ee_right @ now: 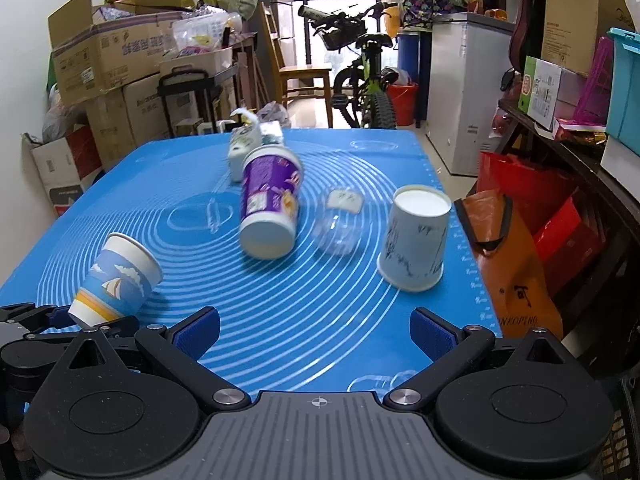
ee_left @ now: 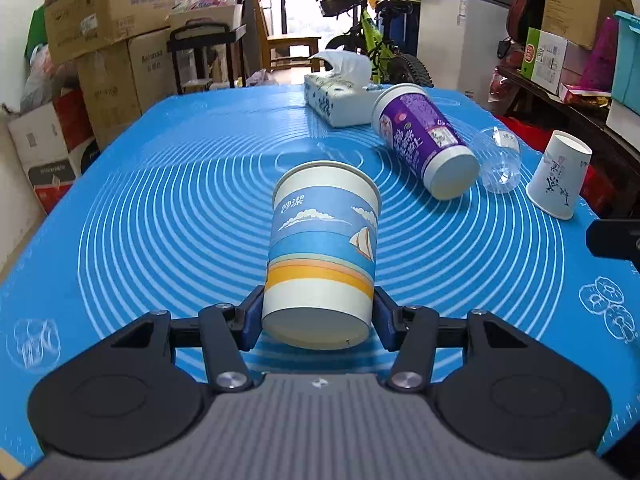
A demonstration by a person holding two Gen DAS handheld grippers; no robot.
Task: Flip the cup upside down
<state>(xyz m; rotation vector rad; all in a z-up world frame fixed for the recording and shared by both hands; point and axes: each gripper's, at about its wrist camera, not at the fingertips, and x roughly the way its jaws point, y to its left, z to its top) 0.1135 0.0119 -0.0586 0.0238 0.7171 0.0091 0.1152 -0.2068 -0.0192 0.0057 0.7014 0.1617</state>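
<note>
Tilting with its mouth away and its bottom near the camera, the sailboat cup (ee_left: 323, 248) is pinched low on its sides by the left hand-held gripper (ee_left: 318, 320), just above the blue mat (ee_left: 160, 200). It has Chinese writing near its rim, white clouds and a boat picture. The right wrist view shows this cup (ee_right: 116, 284) from the side, leaning over the mat's left part.

The right hand-held gripper (ee_right: 316, 334) has its blue pads wide apart, with nothing between them.

Farther back, a purple cup (ee_left: 424, 140) with Chinese writing lies on its side. Just beside it is a clear plastic cup (ee_left: 500, 160) with a small white label. A white paper cup (ee_left: 558, 176) with black brush writing stands upside down on the surface. A tissue box (ee_left: 332, 96) sits behind.

Only the right view shows an orange bag (ee_right: 516, 280) with letters I cannot fully read.
</note>
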